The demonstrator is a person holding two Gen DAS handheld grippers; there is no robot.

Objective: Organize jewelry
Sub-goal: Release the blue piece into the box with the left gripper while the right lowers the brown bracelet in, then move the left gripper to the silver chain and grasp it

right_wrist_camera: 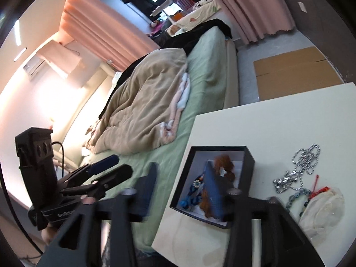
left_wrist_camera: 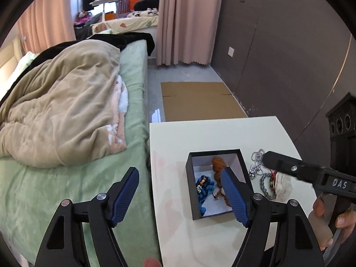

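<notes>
Left wrist — jaws wide, empty.

Left gripper (left_wrist_camera: 181,194) and right gripper (right_wrist_camera: 181,191) both spread wide, empty, angled downward.

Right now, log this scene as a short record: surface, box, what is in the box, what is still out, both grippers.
surface: white table beside a bed
box: black open box, lid off, on the table
in box: blue beaded piece; orange-brown piece
still out: silver chain; grey-green bracelet; clear bag, all right of the box
left gripper: open, holding nothing
right gripper: open, holding nothing
</notes>
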